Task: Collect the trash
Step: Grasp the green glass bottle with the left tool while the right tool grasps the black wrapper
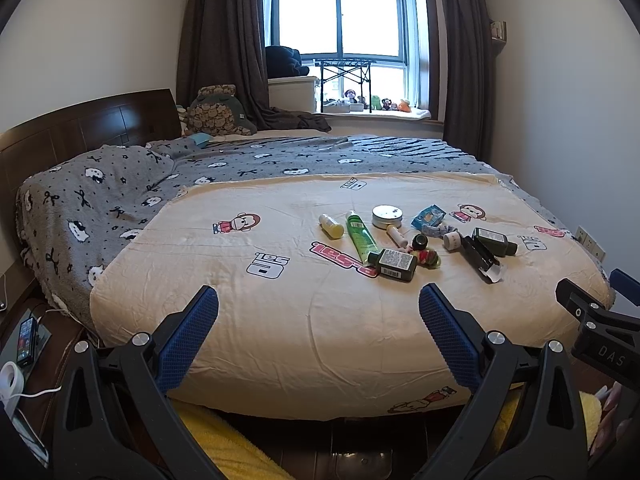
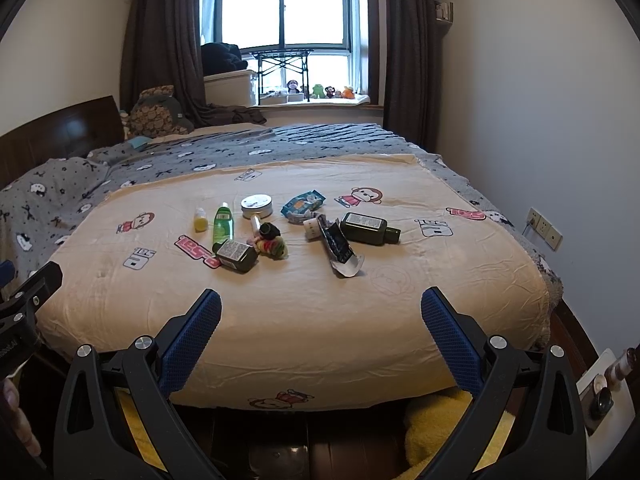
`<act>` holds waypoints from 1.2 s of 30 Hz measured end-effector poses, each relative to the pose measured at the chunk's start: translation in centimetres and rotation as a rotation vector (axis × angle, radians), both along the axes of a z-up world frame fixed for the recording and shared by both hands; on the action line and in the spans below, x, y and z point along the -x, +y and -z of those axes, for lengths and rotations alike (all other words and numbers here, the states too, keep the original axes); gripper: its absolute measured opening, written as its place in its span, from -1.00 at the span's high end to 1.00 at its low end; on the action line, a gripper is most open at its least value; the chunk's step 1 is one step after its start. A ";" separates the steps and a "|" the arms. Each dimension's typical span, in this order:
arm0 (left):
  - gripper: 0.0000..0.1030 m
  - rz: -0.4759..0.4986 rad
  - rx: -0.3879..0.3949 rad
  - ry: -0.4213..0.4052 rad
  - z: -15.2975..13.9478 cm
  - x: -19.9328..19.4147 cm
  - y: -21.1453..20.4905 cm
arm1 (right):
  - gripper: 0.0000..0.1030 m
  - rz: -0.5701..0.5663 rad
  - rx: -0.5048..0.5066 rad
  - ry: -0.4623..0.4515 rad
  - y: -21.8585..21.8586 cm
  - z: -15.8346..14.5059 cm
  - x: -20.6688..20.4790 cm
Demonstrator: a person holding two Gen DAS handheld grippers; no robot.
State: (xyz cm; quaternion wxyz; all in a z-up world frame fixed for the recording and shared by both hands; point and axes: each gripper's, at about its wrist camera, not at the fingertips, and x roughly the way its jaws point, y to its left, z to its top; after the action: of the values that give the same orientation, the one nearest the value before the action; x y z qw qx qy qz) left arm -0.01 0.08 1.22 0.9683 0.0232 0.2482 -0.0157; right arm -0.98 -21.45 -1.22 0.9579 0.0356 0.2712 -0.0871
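Left gripper (image 1: pixel 318 308): jaws spread wide, empty, held above the near edge of the bed.
Right gripper (image 2: pixel 321 310): jaws spread wide, empty, alongside the left.
Trash: clustered mid-bed on the cream sheet (image 2: pixel 304 320); torn black wrapper (image 2: pixel 340 249) nearest, blue packet (image 2: pixel 303 202) behind it.
Bottles: green tube (image 1: pixel 361 236) beside a dark bottle (image 1: pixel 394 264); second dark bottle (image 2: pixel 368 228) lying right of the wrapper.

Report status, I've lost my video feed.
Both claws, left and right, open, empty. Trash pile untouched on bed. Path clear.
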 end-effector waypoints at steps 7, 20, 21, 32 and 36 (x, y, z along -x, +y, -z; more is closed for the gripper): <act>-0.84 0.011 0.012 0.009 1.5 -1.6 0.3 | -0.93 -0.043 -0.022 -0.013 -0.8 1.3 -1.5; -0.84 0.053 -0.033 0.075 7.5 -8.2 -1.5 | -0.94 -0.041 -0.047 0.023 -4.8 6.0 -7.9; -0.84 0.060 -0.031 0.080 8.0 -8.9 -1.6 | -0.93 -0.041 -0.034 0.025 -5.0 6.5 -8.8; -0.84 0.208 0.017 0.208 13.4 -18.2 -5.8 | -0.77 -0.089 -0.019 0.158 -6.5 11.2 -19.0; -0.84 0.233 -0.038 0.215 14.5 -20.9 -7.7 | -0.71 -0.091 -0.001 0.166 -7.1 11.4 -20.8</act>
State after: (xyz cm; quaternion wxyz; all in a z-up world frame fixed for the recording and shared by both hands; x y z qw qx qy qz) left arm 20.91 -7.65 -13.32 0.9271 0.0682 0.3465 -0.1254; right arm 19.79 -28.59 -12.58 0.9352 0.0163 0.3508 -0.0459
